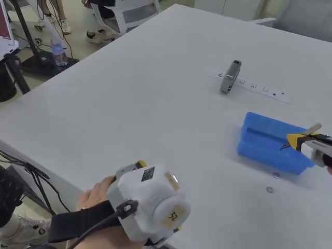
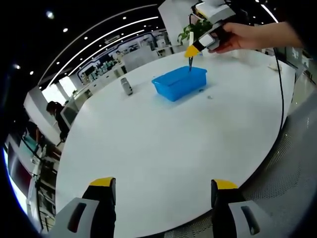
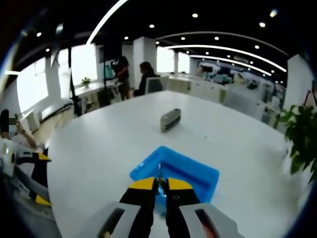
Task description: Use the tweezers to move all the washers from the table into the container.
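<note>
A blue container [image 1: 270,142] sits at the right of the white table [image 1: 155,104]. My right gripper [image 3: 159,186] is shut on thin tweezers [image 3: 159,171], whose tips hang just above the container [image 3: 190,171]; whether they hold a washer is too small to tell. Two small washers [image 1: 270,190] lie on the table in front of the container, one [image 1: 276,175] close to its wall. My left gripper [image 2: 163,191] is open with nothing in it, low over the near table edge and far from the container [image 2: 179,83]. From there the right gripper [image 2: 208,34] and a washer [image 2: 209,97] show.
A grey oblong device [image 1: 231,76] rests on a white power strip [image 1: 254,85] behind the container. The table's near edge [image 1: 57,176] runs diagonally at lower left. Chairs, people and a bottle [image 1: 58,52] are on the floor beyond the far left edge.
</note>
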`<state>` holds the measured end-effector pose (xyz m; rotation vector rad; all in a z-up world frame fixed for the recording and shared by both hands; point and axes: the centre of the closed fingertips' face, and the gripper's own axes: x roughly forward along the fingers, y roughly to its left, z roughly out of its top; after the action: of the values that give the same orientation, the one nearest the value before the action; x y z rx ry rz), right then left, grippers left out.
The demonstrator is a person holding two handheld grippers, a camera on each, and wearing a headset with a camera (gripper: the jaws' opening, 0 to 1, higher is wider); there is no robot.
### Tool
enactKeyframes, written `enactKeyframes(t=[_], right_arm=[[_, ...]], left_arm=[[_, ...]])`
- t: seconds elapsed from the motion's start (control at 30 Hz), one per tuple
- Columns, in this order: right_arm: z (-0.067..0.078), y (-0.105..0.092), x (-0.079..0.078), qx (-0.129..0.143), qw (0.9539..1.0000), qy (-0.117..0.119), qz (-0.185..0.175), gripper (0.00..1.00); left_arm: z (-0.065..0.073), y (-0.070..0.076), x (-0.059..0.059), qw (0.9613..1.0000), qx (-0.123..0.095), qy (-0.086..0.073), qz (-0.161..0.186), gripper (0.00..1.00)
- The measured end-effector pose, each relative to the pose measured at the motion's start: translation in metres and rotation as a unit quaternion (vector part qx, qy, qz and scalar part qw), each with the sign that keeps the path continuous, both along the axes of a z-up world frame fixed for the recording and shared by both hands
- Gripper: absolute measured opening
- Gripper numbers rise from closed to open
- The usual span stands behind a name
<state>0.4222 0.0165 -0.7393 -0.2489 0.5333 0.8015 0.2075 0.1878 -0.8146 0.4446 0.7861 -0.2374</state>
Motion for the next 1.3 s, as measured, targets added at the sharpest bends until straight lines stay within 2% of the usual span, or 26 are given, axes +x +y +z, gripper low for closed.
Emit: enactKeyframes(t=[0.3,0.43,0.57,1.03,1.1,1.2,1.3], right_arm=[[-0.006,-0.004,-0.03,-0.006,0.9998,0.01,0.016,0.04],[-0.011,-0.012,-0.035,-0.005,0.9997,0.02,0.011,0.04],[-0.021,-0.011,-0.042,-0.005,0.9995,0.031,0.01,0.04],[-0.059,-0.015,-0.046,-0.021,0.9975,0.067,-0.002,0.04],[-0.059,-0.016,-0.047,-0.023,0.9973,0.07,-0.004,0.04],[-0.069,-0.015,-0.047,-0.026,0.9968,0.075,-0.003,0.04],[-0.072,-0.015,-0.047,-0.03,0.9965,0.079,-0.003,0.04]], left_arm=[[0.0,0.0,0.0,1.0,0.001,0.0,0.0,0.79],[0.0,0.0,0.001,1.0,0.0,0.0,0.001,0.79],[0.0,0.0,0.001,1.0,-0.001,0.0,0.0,0.79],[-0.001,0.0,0.001,1.0,0.0,0.002,0.003,0.79],[-0.001,0.0,0.001,1.0,-0.001,0.003,0.003,0.79],[-0.001,0.0,0.001,1.0,-0.001,0.002,0.003,0.78],[-0.001,0.001,0.001,1.0,-0.002,0.002,0.004,0.78]])
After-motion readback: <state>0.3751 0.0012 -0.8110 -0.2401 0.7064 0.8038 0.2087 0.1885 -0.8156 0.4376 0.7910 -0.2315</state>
